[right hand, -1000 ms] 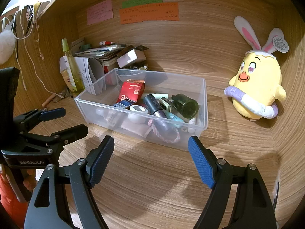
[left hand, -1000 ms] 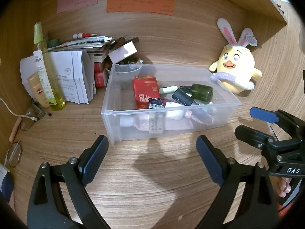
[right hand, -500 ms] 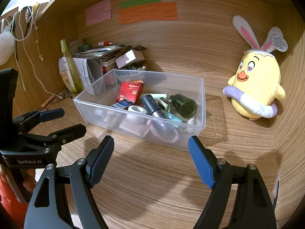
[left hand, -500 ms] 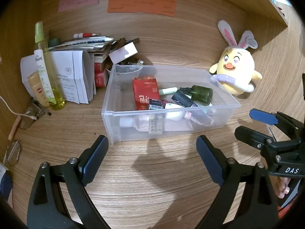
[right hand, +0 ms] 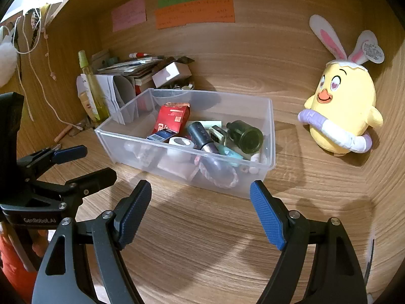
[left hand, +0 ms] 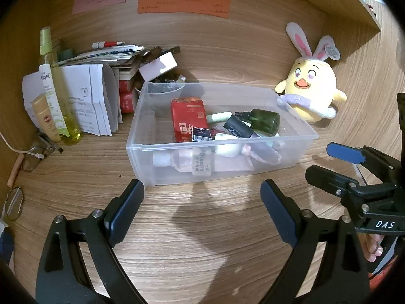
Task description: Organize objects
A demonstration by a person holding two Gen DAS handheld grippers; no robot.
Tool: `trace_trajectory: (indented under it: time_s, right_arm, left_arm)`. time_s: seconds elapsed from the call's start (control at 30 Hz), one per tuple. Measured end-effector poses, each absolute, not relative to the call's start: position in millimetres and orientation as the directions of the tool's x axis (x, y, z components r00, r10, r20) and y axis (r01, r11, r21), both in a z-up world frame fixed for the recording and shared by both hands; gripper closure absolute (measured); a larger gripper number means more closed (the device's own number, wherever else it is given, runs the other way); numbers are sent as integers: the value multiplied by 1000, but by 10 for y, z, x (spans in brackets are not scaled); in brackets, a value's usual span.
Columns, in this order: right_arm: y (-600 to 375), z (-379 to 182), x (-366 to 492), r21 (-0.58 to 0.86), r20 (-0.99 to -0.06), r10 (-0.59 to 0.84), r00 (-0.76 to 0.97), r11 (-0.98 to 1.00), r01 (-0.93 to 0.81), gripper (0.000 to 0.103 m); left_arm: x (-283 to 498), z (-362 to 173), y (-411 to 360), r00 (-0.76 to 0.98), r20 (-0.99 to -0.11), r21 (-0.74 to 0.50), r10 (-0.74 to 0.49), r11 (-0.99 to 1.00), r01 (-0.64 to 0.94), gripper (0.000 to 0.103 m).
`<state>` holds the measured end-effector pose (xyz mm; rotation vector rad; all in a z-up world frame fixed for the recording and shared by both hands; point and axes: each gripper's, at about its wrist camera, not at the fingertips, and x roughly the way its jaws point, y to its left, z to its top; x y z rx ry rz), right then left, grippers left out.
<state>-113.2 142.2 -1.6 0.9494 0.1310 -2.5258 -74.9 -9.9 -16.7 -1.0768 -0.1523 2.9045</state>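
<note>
Both grippers, left and right, hang over the bare bench with jaws wide apart and nothing between them, each just short of the near wall of the clear bin. Inside the bin lie a red box, a dark green bottle, a white tube and other small items, while papers and a spray bottle stand beyond its left end and a plush chick sits off its right end.

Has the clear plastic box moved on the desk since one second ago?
No. The clear plastic box sits in the same spot beside the folded papers and the yellow plush chick.
</note>
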Motion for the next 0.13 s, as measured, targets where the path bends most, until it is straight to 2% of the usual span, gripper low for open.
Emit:
trace_trajectory:
  time_s: [0.13]
  right_arm:
    - [1421, -33, -1150, 67, -652, -365, -665, -900, 430, 25]
  left_arm:
    - [-748, -166, -95, -758, -648, -109, 76, -994, -6, 9]
